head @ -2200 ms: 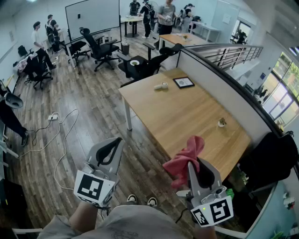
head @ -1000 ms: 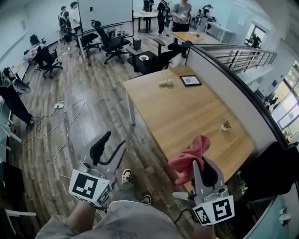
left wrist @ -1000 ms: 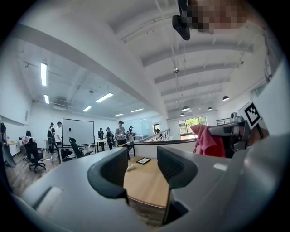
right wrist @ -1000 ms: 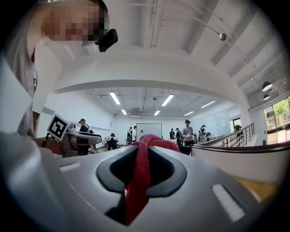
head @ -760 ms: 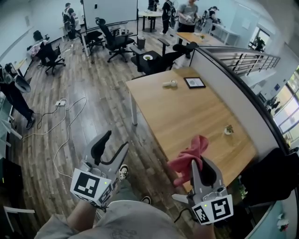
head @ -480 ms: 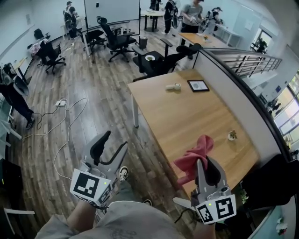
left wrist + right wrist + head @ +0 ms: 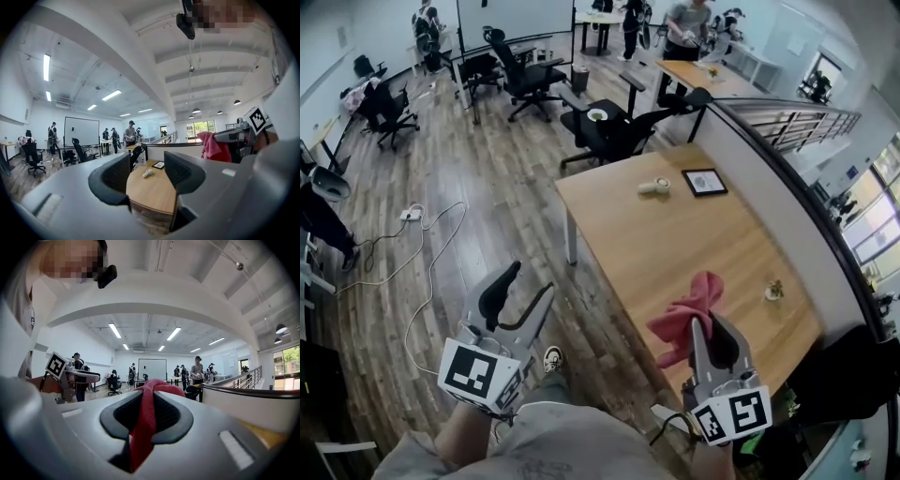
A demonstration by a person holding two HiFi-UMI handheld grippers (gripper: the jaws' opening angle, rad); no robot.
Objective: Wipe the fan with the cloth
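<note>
Carrying crumpled red fabric cloth [image 7: 684, 314] clamped in right tongs [image 7: 710, 328]; left tongs [image 7: 530, 284] closing on nothing. No fan visible: presumably find it next.

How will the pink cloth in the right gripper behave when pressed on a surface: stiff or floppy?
Probably floppy: the pink cloth bunches and droops in folds beyond the right gripper. Likely light: one narrow pinched strip carries it all. It should hardly slip, as the jaws are shut on it.

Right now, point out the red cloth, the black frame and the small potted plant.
red cloth [image 7: 686, 314]: head view, middle of the bunched fabric.
black frame [image 7: 704, 181]: head view, its pale centre.
small potted plant [image 7: 774, 290]: head view, its middle.
</note>
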